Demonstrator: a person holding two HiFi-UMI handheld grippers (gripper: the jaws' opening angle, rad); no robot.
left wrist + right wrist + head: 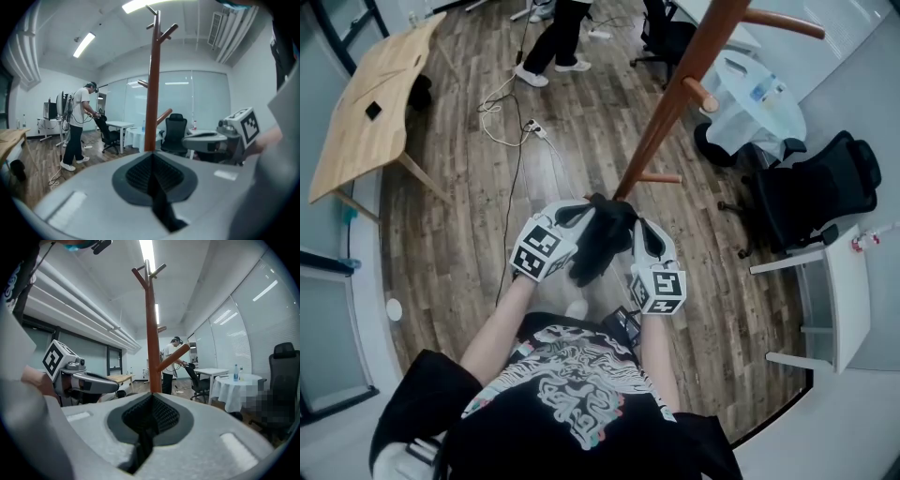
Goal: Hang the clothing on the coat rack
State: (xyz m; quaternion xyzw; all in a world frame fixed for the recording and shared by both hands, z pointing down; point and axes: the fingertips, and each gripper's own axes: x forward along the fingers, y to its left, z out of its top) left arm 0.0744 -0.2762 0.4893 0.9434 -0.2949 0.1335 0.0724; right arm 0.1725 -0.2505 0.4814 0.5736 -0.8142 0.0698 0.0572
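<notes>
Grab done: left claw & right claw were both clenched on the dark clothing, prob. by its edges, bunched between them near the coat rack pole. Pegs were bare; lift & hang remained

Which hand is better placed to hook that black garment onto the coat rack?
Probably the right. Both grippers are shut on the black garment, but the right gripper sits nearer the low peg of the coat rack, which sticks out on its side; the left gripper is on the rack's other side.
</notes>
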